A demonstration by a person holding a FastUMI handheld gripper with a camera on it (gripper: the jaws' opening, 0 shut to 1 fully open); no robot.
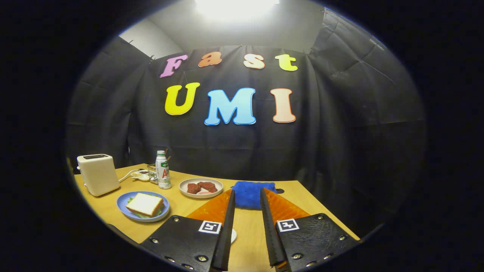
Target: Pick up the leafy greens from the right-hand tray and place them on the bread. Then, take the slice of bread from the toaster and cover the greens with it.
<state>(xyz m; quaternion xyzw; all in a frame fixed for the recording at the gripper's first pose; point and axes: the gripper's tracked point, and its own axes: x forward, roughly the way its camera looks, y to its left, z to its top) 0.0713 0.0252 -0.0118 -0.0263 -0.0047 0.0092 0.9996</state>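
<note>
While the hand-held gripper (pixel 247 211) hangs open and empty, the bread (pixel 144 204) already caps the greens, left of its fingers.

Overhead glare, dim booth, fisheye-bent edges

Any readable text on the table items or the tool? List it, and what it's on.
White plastic bottle with green-and-red label: print too blurred to read.
Tool, open, nothing between fingers: square black-and-white markers, no words.
White toaster: no text seen.
</note>
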